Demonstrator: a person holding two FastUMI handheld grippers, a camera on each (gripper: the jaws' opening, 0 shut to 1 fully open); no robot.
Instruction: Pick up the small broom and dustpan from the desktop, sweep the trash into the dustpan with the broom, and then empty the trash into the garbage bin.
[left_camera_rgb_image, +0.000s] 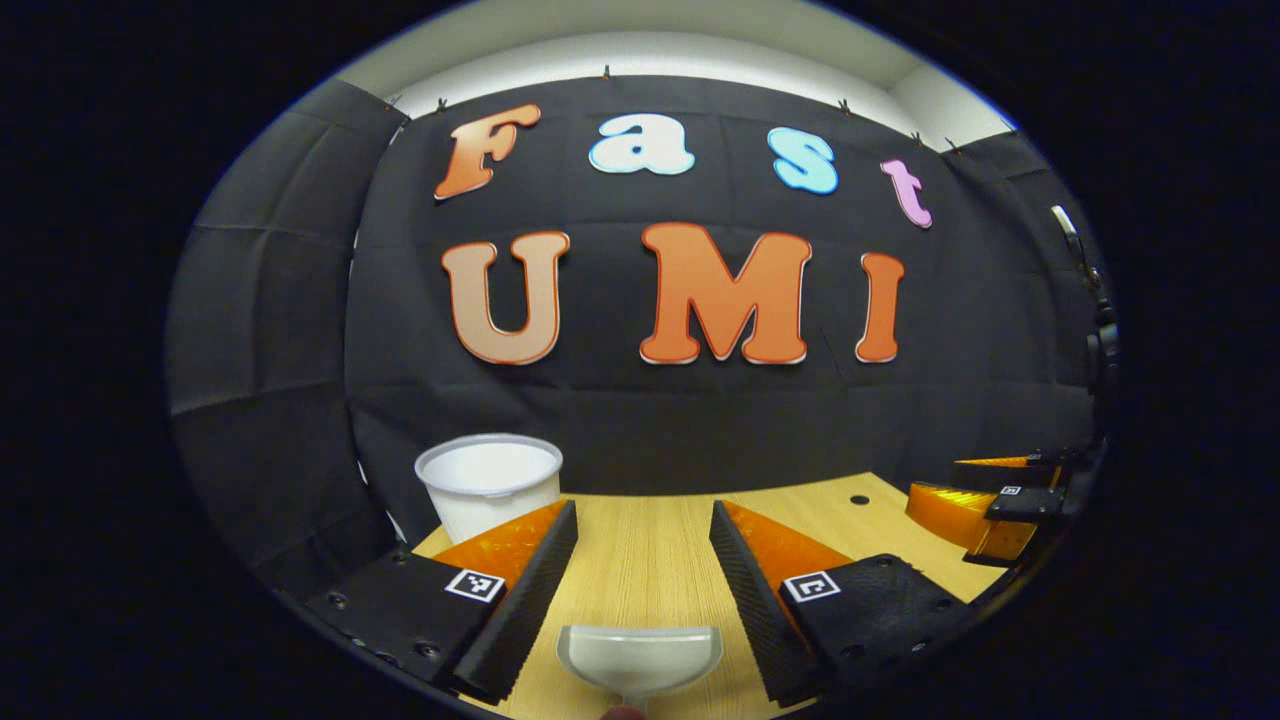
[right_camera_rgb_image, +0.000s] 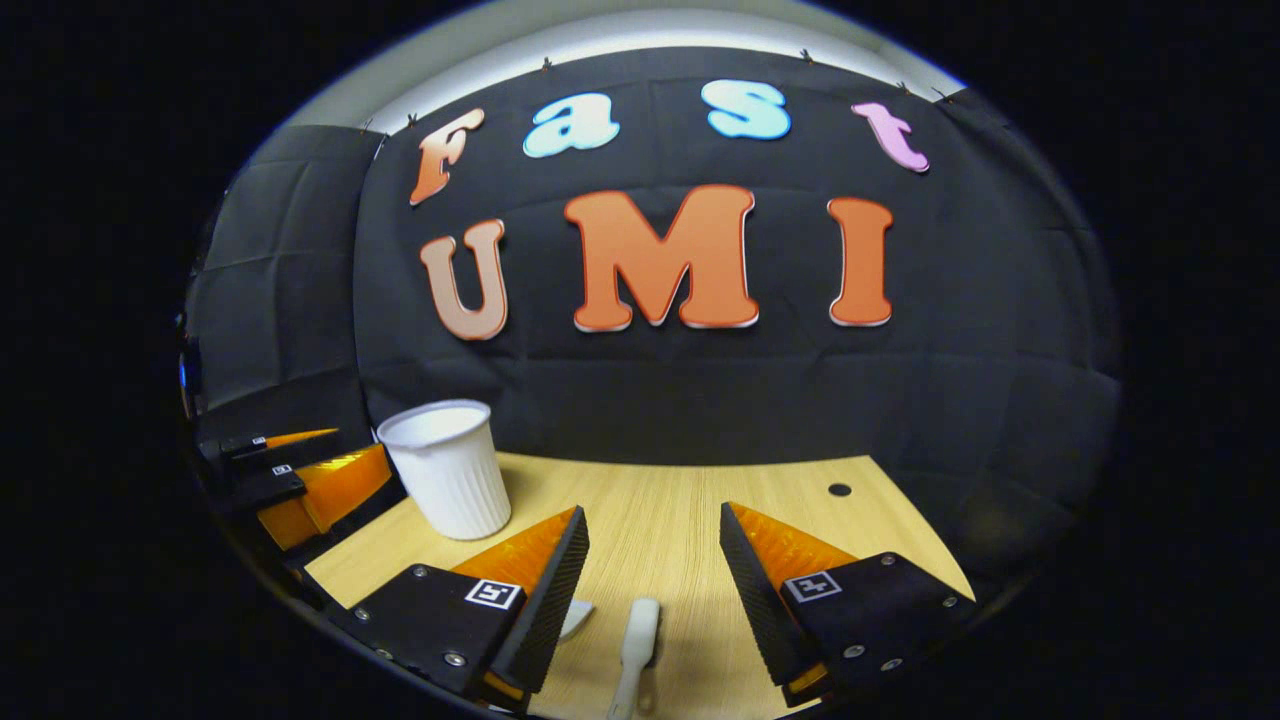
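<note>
Two hand-held grippers, both gaping wide, nothing held: left hand-held gripper (left_camera_rgb_image: 640, 590) over the dustpan (left_camera_rgb_image: 640, 660) at the near edge, right hand-held gripper (right_camera_rgb_image: 650, 590) over the small broom (right_camera_rgb_image: 634, 645). Bare wood surface (left_camera_rgb_image: 650, 530) ahead. Farther back-left, white garbage bin (right_camera_rgb_image: 448, 468) upright near the far edge.

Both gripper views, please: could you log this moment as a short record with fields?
table: wooden desktop
bin: white cup-shaped bin, upright at the back left
dustpan: white dustpan, lying between the left gripper fingers, not gripped
broom: white broom, lying ahead of the right gripper, not gripped
grippers: both open
task stage: nothing picked up yet
</note>
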